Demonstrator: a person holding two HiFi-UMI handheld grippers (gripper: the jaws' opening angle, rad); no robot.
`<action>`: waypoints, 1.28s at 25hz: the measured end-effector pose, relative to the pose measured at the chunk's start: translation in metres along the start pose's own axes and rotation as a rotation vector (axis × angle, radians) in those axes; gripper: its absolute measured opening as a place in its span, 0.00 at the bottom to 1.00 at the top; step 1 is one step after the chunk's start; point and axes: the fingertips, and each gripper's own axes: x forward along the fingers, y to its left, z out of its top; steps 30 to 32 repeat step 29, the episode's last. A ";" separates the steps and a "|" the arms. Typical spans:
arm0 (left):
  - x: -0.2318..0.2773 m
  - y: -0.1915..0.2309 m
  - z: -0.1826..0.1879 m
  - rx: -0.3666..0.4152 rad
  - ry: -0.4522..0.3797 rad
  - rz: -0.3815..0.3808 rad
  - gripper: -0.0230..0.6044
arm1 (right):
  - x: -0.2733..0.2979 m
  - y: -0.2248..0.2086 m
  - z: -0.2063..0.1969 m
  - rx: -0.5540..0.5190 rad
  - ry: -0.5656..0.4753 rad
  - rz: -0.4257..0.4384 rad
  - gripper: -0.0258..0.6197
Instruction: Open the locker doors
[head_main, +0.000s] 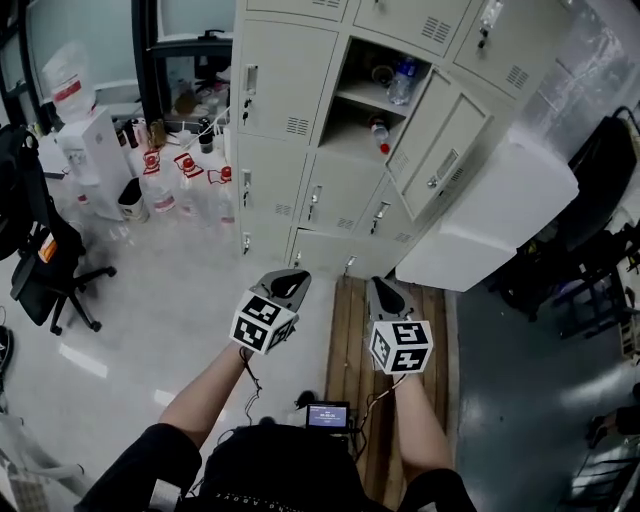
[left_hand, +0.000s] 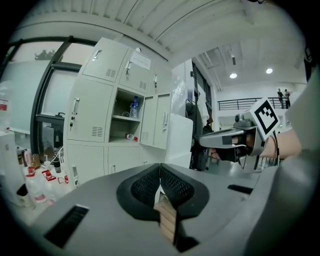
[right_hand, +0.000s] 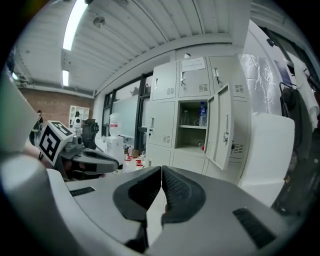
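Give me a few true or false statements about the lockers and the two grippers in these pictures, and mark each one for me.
A locker door stands open. True.
A bottle stands on the shelf behind that door. True.
The left gripper is clamped on a door handle. False: it is shut on nothing, clear of the lockers.
The right gripper has its fingers spread wide. False: they are together.
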 end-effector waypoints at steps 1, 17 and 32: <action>-0.002 -0.005 -0.001 -0.004 -0.005 0.006 0.07 | -0.008 0.002 -0.004 -0.012 0.009 0.011 0.09; 0.033 -0.111 0.009 0.085 -0.001 -0.031 0.07 | -0.090 -0.071 -0.033 0.015 0.020 -0.029 0.09; 0.045 -0.139 0.020 0.094 -0.005 -0.031 0.07 | -0.099 -0.088 -0.029 0.027 -0.019 0.000 0.09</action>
